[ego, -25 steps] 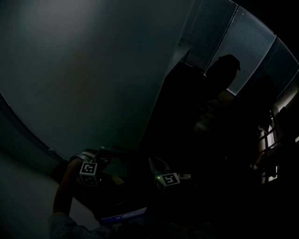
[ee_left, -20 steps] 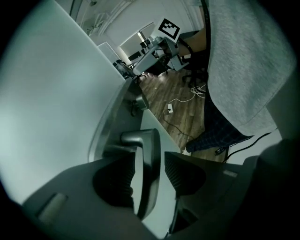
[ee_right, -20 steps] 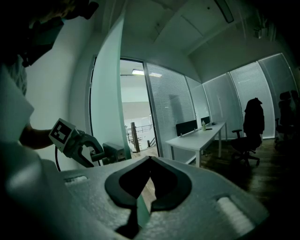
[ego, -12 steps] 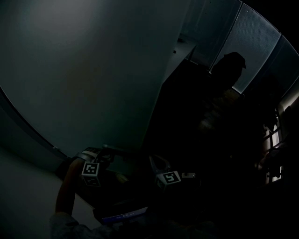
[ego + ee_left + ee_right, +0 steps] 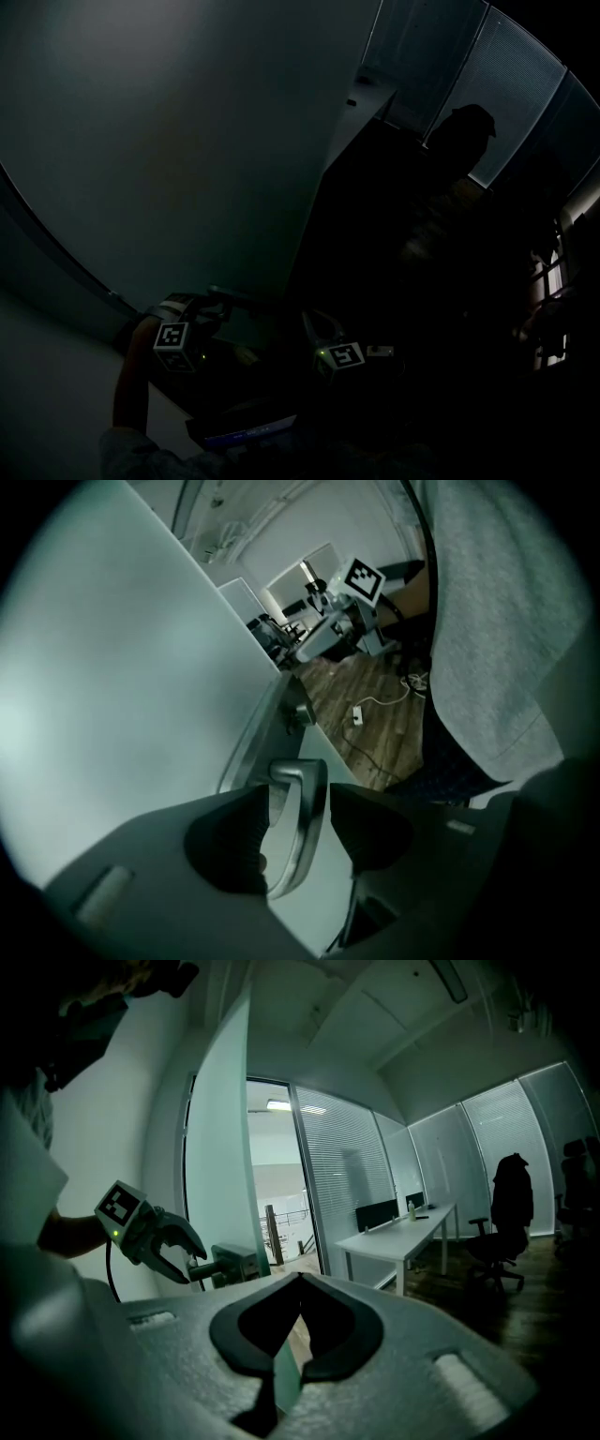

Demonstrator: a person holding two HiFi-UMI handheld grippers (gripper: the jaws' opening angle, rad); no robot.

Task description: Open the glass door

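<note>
The glass door (image 5: 187,141) fills the left of the dark head view; it shows as a pale pane (image 5: 112,686) in the left gripper view. Its metal lever handle (image 5: 298,836) lies between the jaws of my left gripper (image 5: 300,794). Those jaws have just been opening and stand wide, the pads clear of the lever. The right gripper view shows the left gripper (image 5: 192,1263) straddling the handle (image 5: 208,1264) at the door's edge (image 5: 239,1147). My right gripper (image 5: 300,1281) hangs back from the door, fingertips together, holding nothing. In the head view the left gripper (image 5: 214,305) and right gripper (image 5: 317,330) sit low.
Beyond the doorway is an office with a white desk (image 5: 403,1237), a chair draped with a jacket (image 5: 506,1213) and blinds on glass partitions (image 5: 347,1166). A cable lies on the wooden floor (image 5: 366,710). The person's grey clothing (image 5: 487,621) is close on the right.
The left gripper's marker cube has risen a little and moved slightly left by the handle. The right gripper has stayed in place.
</note>
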